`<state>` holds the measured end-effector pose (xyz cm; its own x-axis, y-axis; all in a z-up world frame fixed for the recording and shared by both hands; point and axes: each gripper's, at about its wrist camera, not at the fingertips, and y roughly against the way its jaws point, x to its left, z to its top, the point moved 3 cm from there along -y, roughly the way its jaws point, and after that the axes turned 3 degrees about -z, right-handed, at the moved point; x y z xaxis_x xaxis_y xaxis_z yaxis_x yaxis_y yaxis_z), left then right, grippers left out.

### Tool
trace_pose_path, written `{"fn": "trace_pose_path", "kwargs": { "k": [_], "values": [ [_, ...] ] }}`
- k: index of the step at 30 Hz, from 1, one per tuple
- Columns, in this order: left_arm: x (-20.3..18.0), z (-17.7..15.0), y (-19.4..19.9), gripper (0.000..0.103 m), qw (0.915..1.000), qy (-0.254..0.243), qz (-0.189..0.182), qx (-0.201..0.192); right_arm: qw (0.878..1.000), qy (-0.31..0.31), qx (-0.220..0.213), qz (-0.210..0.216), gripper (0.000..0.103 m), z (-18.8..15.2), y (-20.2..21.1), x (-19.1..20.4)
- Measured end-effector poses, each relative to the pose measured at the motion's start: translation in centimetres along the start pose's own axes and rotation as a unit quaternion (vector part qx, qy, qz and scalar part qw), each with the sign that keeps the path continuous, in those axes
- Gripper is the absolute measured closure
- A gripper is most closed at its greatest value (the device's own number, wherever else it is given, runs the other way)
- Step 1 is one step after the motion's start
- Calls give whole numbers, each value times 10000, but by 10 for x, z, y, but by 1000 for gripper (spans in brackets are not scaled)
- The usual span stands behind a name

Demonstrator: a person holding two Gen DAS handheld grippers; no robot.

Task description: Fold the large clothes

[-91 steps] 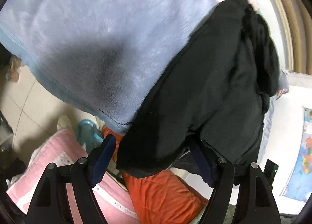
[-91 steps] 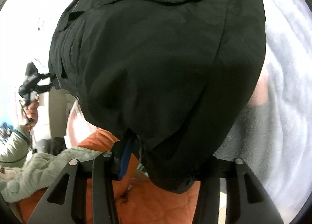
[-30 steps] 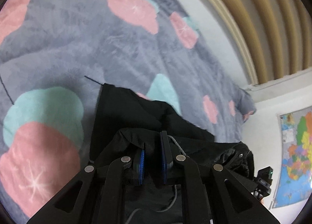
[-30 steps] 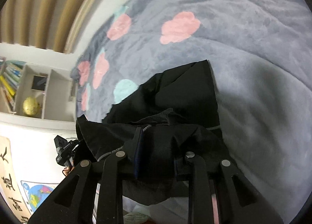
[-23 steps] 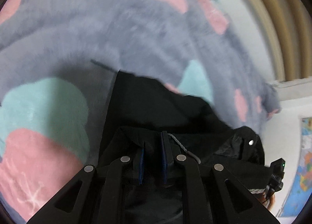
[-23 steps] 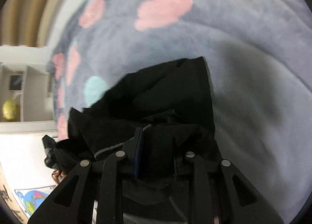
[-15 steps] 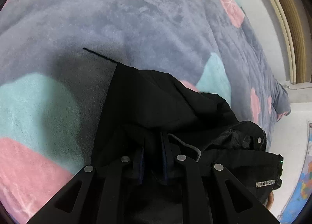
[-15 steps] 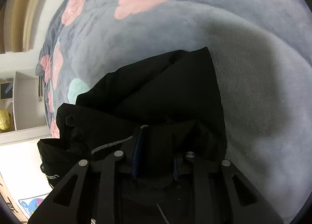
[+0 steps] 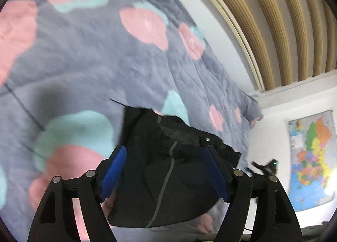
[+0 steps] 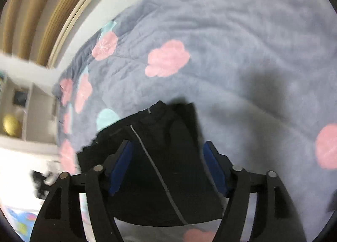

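Observation:
A black jacket (image 9: 168,170) with a grey zip line lies folded in a compact bundle on a grey blanket (image 9: 84,69) with pink and teal cloud shapes. My left gripper (image 9: 164,170) is open and empty, its blue pads spread wide above the bundle. In the right wrist view the same jacket (image 10: 164,157) lies on the blanket (image 10: 242,52). My right gripper (image 10: 166,168) is also open and empty, its pads spread above the jacket. Neither gripper touches the cloth.
Beige curtains (image 9: 273,21) hang behind the bed. A coloured wall map (image 9: 309,162) is at the right. A shelf unit with a gold ball (image 10: 10,124) stands at the left in the right wrist view. The blanket stretches wide around the jacket.
Both grippers were shut on the jacket half a second ago. Both have now opened, let the jacket go and lifted back from it. The jacket stays on the blanket.

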<state>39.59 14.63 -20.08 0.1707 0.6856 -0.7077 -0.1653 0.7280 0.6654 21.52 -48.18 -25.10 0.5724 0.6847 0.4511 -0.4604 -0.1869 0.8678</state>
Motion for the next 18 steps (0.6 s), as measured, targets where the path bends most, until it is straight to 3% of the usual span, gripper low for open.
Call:
{"fn": "trace_pose_path", "kwargs": {
  "k": [2,6,9,12,18],
  "values": [
    [0,-6,0,24,9999,-91,73,31,9992,350,-52,-203,25,-3,-1,14],
    [-2,-10,-47,24,9981,-217,380,426,9921,1154,-73,-482,25,-7,-25,56],
    [-5,-6,-86,24,9934,-493,823,621,9762,1927,-202,-975,25,-3,-47,80],
    [-5,4,-119,24,9882,-685,1064,865,9684,2178,-142,-1208,25,4,-68,80],
    [-5,16,-169,24,9739,-1117,1308,1479,9641,2366,210,-1188,25,19,-110,65]
  ]
}}
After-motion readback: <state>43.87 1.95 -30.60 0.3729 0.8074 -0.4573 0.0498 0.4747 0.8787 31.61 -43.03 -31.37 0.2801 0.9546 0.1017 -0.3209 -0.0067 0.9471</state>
